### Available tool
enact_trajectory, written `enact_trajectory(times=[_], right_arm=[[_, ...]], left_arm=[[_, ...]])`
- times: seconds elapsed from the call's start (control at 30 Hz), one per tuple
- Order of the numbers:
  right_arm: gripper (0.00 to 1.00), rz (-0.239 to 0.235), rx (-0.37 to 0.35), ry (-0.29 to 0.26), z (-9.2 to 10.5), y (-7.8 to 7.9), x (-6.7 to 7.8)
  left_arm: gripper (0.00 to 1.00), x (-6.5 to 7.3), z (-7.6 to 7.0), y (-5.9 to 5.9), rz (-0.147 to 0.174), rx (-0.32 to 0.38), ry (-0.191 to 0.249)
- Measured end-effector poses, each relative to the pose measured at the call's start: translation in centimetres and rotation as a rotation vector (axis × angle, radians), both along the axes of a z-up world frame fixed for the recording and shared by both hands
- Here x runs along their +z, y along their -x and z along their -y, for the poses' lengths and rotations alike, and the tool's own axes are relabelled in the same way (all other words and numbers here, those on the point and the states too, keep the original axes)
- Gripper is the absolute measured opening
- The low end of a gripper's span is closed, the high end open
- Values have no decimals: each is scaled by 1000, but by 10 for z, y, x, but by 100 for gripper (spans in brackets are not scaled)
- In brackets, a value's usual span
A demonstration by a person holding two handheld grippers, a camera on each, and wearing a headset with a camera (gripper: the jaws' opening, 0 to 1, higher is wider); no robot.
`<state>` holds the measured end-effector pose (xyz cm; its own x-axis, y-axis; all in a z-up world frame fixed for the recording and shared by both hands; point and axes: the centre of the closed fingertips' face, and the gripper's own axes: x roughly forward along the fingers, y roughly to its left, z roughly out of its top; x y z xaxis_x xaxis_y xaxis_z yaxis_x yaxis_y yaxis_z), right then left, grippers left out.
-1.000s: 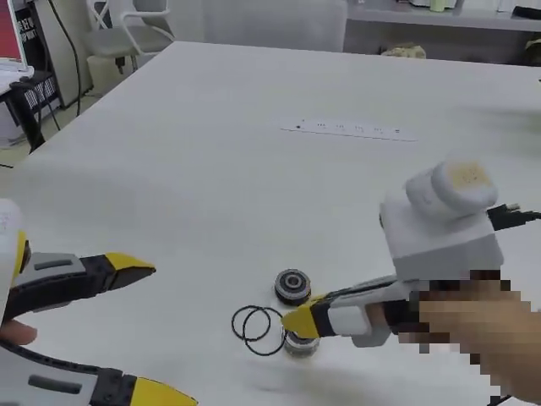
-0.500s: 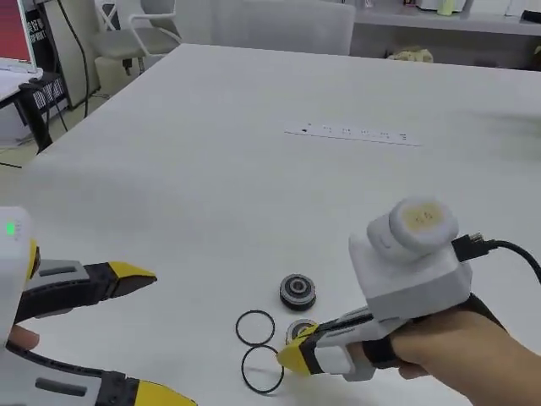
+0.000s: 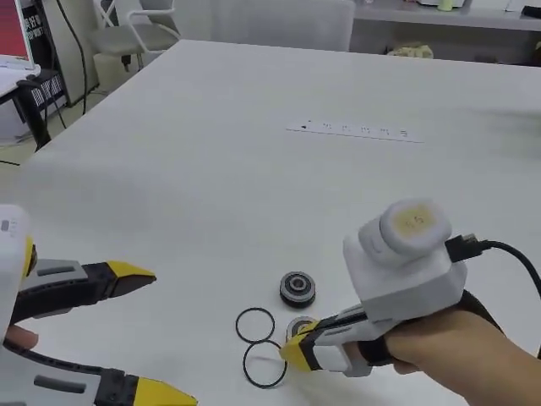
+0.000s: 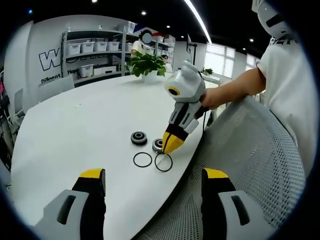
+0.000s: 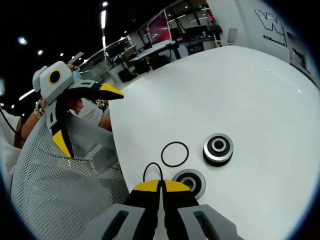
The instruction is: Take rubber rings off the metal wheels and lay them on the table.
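Near wheel: its near side is hidden behind the right gripper tips in the head view.
Near rubber ring: its near arc runs under the pressed-together jaws in the right gripper view. Pinched or merely covered, cannot tell.
Left gripper: body cut by the left and bottom edges, lower jaw cropped at the bottom.
Hand on the right gripper: cut by the bottom-right corner.
Far strip on the table: markings too small to read.

Right tongs pinch a rubber ring beside the near wheel, loose ring and far wheel beyond.
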<state>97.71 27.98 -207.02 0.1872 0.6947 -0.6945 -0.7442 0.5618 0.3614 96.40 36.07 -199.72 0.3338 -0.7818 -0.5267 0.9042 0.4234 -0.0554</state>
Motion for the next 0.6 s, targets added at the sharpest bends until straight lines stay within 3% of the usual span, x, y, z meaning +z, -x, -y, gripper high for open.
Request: enact_trajectory(times=[0.6], right_arm=[[0,44,-26,47,12,-10,-1]], left_arm=[[76,0,-2,-2,7,10,-2]])
